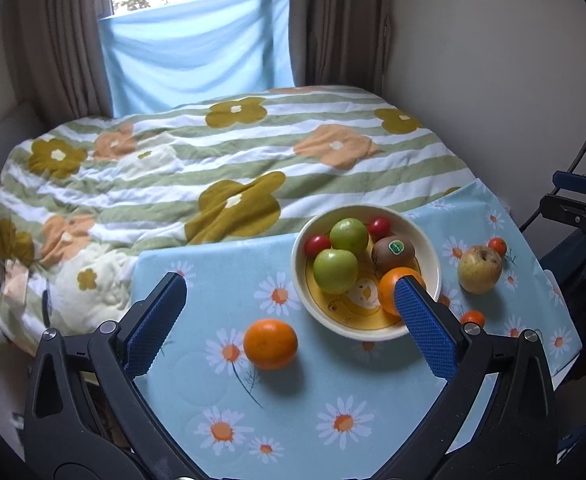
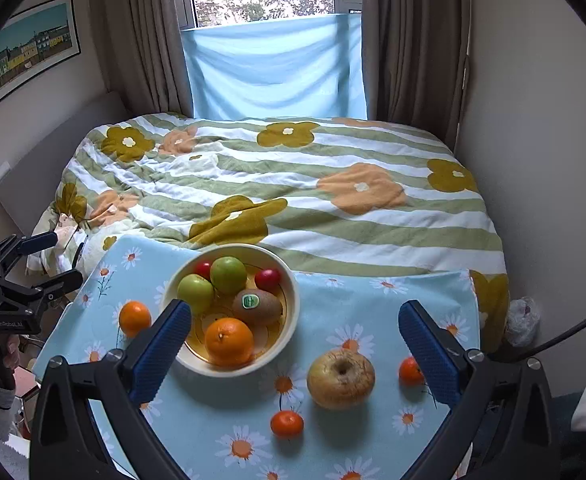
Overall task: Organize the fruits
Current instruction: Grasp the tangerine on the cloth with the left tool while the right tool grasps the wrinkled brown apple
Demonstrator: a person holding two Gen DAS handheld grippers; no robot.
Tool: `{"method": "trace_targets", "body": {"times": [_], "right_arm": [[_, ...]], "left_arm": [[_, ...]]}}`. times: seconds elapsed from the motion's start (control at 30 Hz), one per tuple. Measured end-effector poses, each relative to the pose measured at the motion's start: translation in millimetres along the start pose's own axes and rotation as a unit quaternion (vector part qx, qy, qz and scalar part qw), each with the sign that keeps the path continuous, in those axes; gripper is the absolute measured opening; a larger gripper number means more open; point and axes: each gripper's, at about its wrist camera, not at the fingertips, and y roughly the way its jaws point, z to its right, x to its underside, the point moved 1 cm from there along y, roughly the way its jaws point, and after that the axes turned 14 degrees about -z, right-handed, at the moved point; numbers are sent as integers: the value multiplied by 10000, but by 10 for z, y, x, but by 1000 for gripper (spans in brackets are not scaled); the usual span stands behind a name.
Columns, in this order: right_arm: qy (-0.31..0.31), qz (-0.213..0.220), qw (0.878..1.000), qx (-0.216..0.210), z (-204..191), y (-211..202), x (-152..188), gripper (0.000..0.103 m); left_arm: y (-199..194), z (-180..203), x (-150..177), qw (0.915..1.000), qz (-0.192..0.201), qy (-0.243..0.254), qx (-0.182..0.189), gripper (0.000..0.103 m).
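A cream bowl [image 1: 429,254] [image 2: 293,300] sits on a blue daisy cloth [image 1: 333,392] [image 2: 213,420]. It holds two green apples [image 1: 336,271], a kiwi [image 2: 257,306], an orange [image 2: 229,341] and two small red fruits. A loose orange [image 1: 270,344] [image 2: 134,318] lies left of the bowl. A yellow apple [image 1: 479,269] [image 2: 341,378] and two small tangerines [image 2: 287,423] [image 2: 409,370] lie to its right. My left gripper [image 1: 289,312] is open, above the loose orange. My right gripper [image 2: 295,340] is open, above the yellow apple.
The cloth covers a board resting on a bed with a flowered striped quilt [image 1: 213,168] [image 2: 333,208]. Curtains and a window stand behind. A wall runs along the right side. The other gripper shows at each view's edge [image 1: 581,208] [image 2: 17,288].
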Motion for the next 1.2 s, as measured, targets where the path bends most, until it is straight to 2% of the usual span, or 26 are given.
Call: {"method": "trace_targets", "body": {"times": [0.2, 0.43, 0.67, 0.9, 1.03, 1.2], "right_arm": [[13, -18, 10000, 89, 154, -15, 337, 103], [68, -87, 9999, 99, 254, 279, 596, 103], [256, -226, 9994, 55, 301, 688, 752, 103], [482, -470, 9977, -29, 381, 1045, 795, 103], [564, -563, 9968, -18, 424, 1159, 794, 103], [670, -670, 9955, 52, 470, 1274, 798, 103]], "left_arm": [[84, 109, 338, 9993, -60, -340, -175, 103], [391, 95, 598, 9962, -136, -799, -331, 103], [842, -65, 674, 9925, -454, -1076, -367, 103], [1200, -160, 606, 9916, -733, -1050, -197, 101], [1367, -185, 545, 9908, -903, -996, -129, 87], [1535, -252, 554, 9875, -1079, -1151, 52, 81]]}}
